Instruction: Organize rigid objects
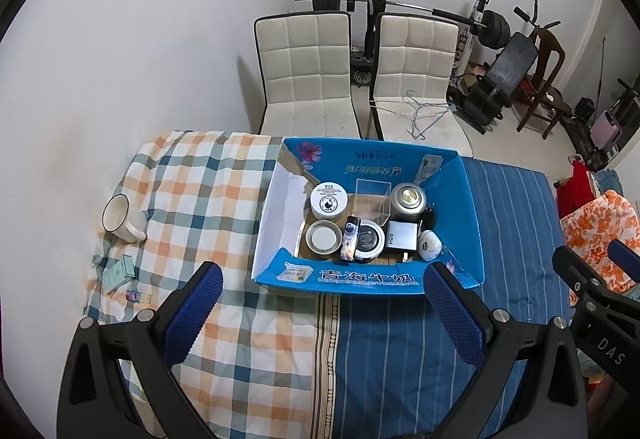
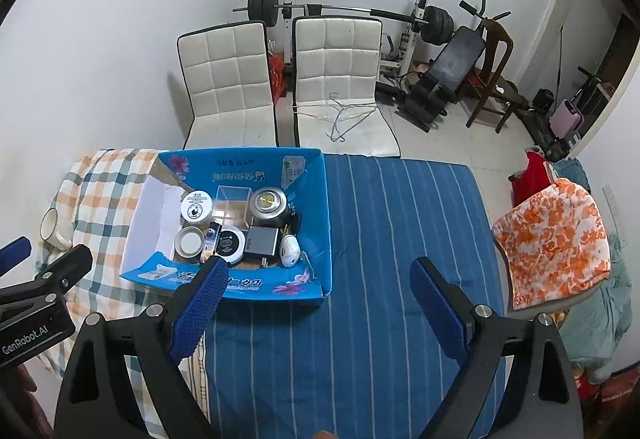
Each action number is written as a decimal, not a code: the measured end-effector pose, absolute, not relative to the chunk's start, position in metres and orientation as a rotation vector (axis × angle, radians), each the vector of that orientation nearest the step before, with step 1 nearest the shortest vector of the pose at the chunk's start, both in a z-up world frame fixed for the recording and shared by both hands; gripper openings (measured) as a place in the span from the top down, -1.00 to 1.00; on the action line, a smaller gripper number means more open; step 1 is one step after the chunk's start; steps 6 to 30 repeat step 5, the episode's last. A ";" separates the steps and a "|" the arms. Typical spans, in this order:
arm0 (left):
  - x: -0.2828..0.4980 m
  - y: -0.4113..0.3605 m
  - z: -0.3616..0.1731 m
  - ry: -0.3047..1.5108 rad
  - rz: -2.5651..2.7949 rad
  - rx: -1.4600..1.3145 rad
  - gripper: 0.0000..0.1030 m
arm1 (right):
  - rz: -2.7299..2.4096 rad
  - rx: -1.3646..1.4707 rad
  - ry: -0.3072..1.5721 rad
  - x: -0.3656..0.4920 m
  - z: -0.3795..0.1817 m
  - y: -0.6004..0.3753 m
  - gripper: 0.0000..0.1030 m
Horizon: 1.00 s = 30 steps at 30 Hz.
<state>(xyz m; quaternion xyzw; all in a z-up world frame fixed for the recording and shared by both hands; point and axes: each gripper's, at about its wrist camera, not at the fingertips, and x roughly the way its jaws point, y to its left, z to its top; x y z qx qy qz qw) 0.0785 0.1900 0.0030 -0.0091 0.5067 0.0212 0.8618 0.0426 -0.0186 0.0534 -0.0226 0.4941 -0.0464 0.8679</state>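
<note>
**While most items sit boxed, a few stragglers remain out on the left**

As the left wrist view shows it, your left hand-held gripper [image 1: 322, 303] is spread wide and holds nothing, hovering just in front of the blue box [image 1: 368, 281] on the bed. Inside the box: white jar [image 1: 329, 200], clear cube [image 1: 372, 199], metal can [image 1: 408, 201], tin lid [image 1: 323, 237], black compact [image 1: 369, 240], grey charger [image 1: 400, 235], white earbud case [image 1: 429, 245], packed touching or nearly so. Left side of the box floor is bare. Outside it, well apart on the checked sheet [image 1: 224, 199]: white mug [image 1: 120, 219] lying on its side, small green packet [image 1: 120, 273], and a tiny blue-and-red item [image 1: 134, 296] I cannot identify.

From the right wrist view, your right hand-held gripper [image 2: 318, 287] is also wide and holding nothing, over the blue striped sheet [image 2: 400, 219], just beside the box's near right corner. That striped side carries no loose objects.

Judgement: mostly done. You likely have the mug and the small bits by it left to box, and that is left-gripper territory.
</note>
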 end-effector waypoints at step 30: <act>0.076 0.187 0.008 1.047 0.040 -0.013 -1.00 | -0.095 -0.047 1.035 0.042 0.054 -0.019 -0.83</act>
